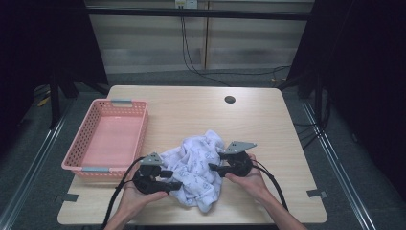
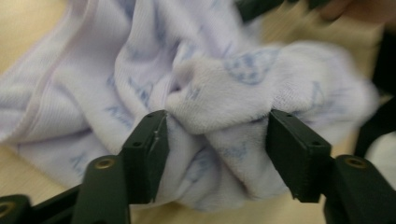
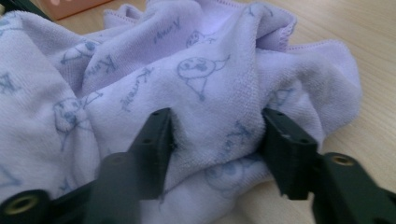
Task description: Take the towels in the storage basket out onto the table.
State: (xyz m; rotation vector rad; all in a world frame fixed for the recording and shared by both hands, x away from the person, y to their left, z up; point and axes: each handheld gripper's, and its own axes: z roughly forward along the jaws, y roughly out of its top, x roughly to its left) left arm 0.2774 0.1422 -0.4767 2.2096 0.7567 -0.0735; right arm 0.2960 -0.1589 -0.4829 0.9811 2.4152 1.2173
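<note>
Crumpled white towel (image 1: 196, 168) with pale blue cartoon print lay on the near half of the wooden table (image 1: 268, 120), between the two hands. Left gripper (image 1: 173, 181) pressed into its left edge, right gripper (image 1: 214, 167) into its right edge.

High view gave the layout: pink perforated basket (image 1: 111, 138) stood at the table's left edge, just left of the towel and apart from it. It did not resolve the jaw contact.

Left gripper view (image 2: 215, 140) supplied that: a fat fold of towel bunched between the two black jaws, cloth bulging against both pads, jaws partway closed and gripping it. Picture somewhat blurred; the other hand's gripper showed dimly at the top edge.

Right gripper view (image 3: 215, 135) showed the same on its side: a thick fold pinched between the jaws, cloth dented at both pads. Printed faces and lettering were legible here; a corner of the basket sat at upper left.

Table was light wood grain with a round cable hole (image 1: 230, 99) near the far edge. Grey floor, black curtains either side, cables (image 1: 191, 57) trailing down the back wall.
</note>
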